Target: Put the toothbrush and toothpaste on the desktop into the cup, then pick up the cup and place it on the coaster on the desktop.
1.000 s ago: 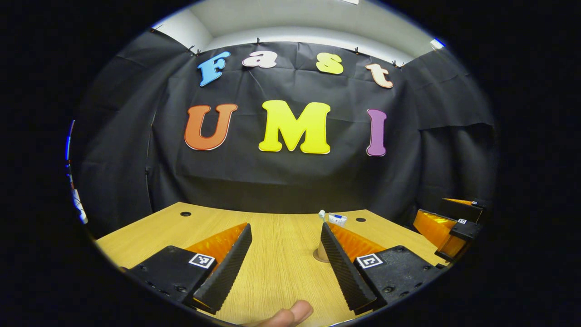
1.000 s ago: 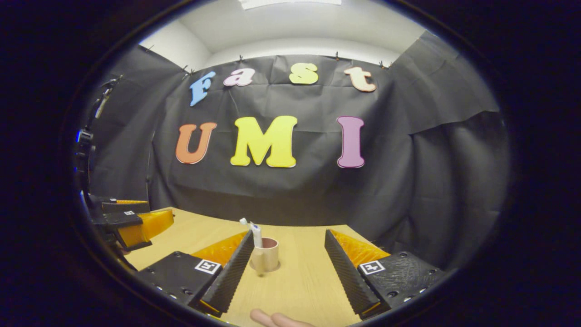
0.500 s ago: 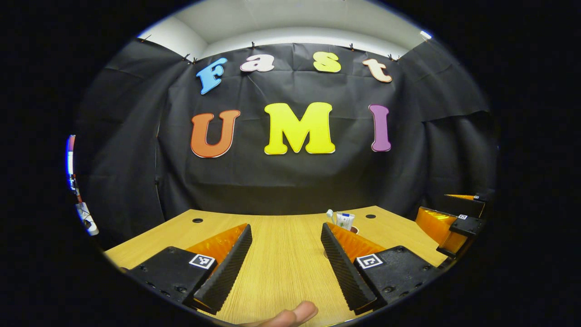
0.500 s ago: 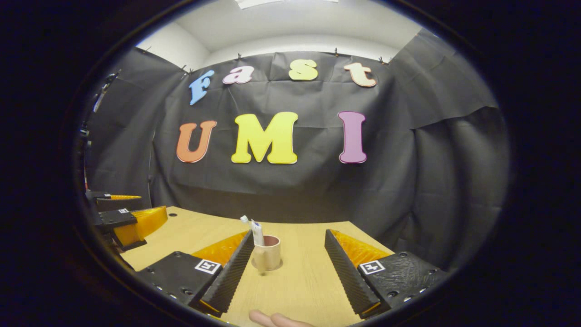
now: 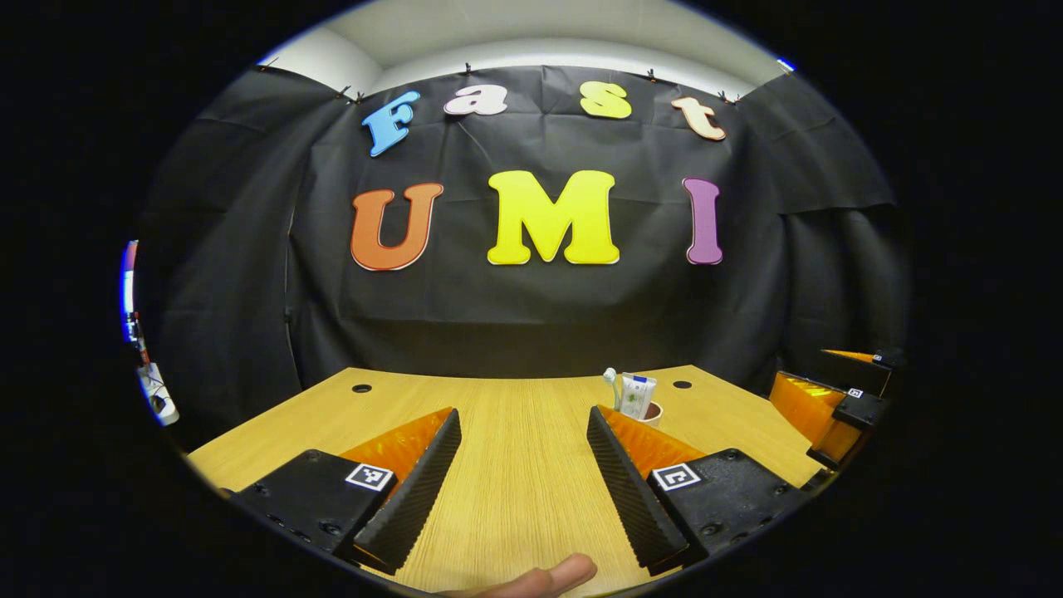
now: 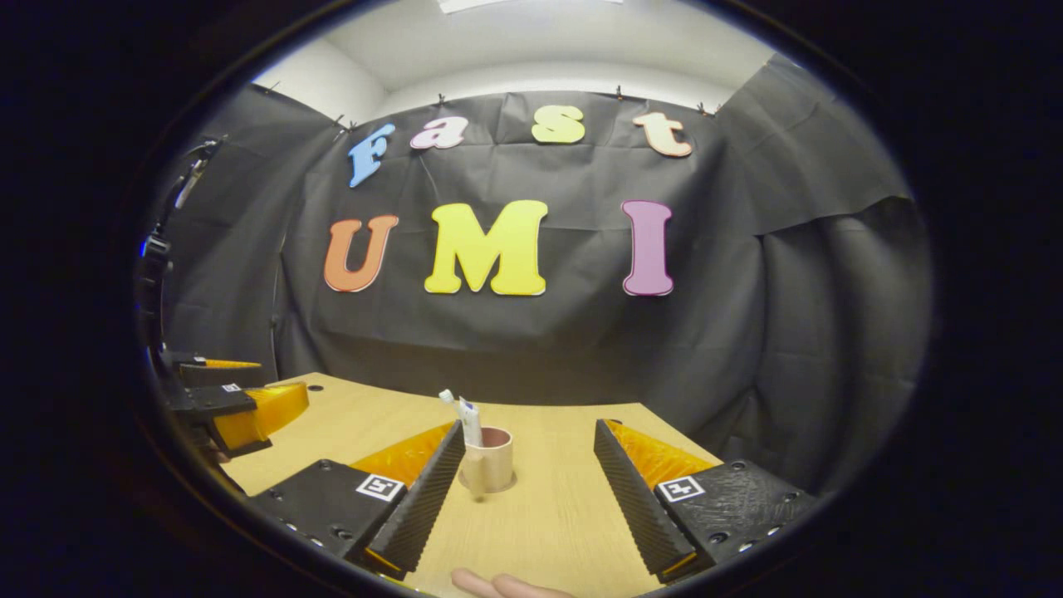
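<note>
A tan cup (image 6: 488,465) stands upright on a round coaster (image 6: 507,482) on the wooden tabletop (image 6: 548,515), with a toothbrush (image 6: 449,399) and a toothpaste tube (image 6: 470,422) standing in it and leaning left. In the right gripper view, the right hand-held gripper (image 6: 523,490) hangs low over the near tabletop with its jaws spread wide and nothing between them; the cup sits just beyond its left finger, apart from both. The left hand-held gripper (image 6: 249,411) shows at the far left edge of that view, well apart from the cup.

In the left gripper view, the left hand-held gripper (image 5: 523,486) is likewise wide open over bare wood, holding nothing. The cup (image 5: 650,412) peeks out behind its right finger, toothbrush (image 5: 611,380) and toothpaste tube (image 5: 637,394) rising above the rim. The right hand-held gripper (image 5: 830,415) sits at the right edge. A fingertip (image 5: 556,575) of the person shows at the bottom.
</note>
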A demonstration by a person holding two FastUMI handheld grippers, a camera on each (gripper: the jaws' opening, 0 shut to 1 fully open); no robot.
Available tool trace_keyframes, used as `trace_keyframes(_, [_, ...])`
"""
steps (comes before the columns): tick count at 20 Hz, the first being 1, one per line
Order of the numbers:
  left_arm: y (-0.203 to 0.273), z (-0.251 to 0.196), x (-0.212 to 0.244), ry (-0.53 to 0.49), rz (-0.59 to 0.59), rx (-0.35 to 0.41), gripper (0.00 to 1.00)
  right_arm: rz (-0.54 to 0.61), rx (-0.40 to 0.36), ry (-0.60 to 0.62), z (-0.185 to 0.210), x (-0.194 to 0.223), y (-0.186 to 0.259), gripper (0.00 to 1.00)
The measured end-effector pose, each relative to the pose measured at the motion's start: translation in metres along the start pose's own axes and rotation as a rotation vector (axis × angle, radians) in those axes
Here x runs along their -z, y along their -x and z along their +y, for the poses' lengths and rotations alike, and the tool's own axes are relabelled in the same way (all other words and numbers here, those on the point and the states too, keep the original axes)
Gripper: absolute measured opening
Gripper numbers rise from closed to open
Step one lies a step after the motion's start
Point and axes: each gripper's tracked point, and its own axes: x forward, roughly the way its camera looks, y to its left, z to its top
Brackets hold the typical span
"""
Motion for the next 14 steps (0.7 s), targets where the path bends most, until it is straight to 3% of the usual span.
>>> trace_keyframes(14, [0.0006,-0.0081,0.0029,-0.021,0.007,0.013,0.97,0.0,-0.003,0.019,0.0018,0.0025,-0.0004,0.96])
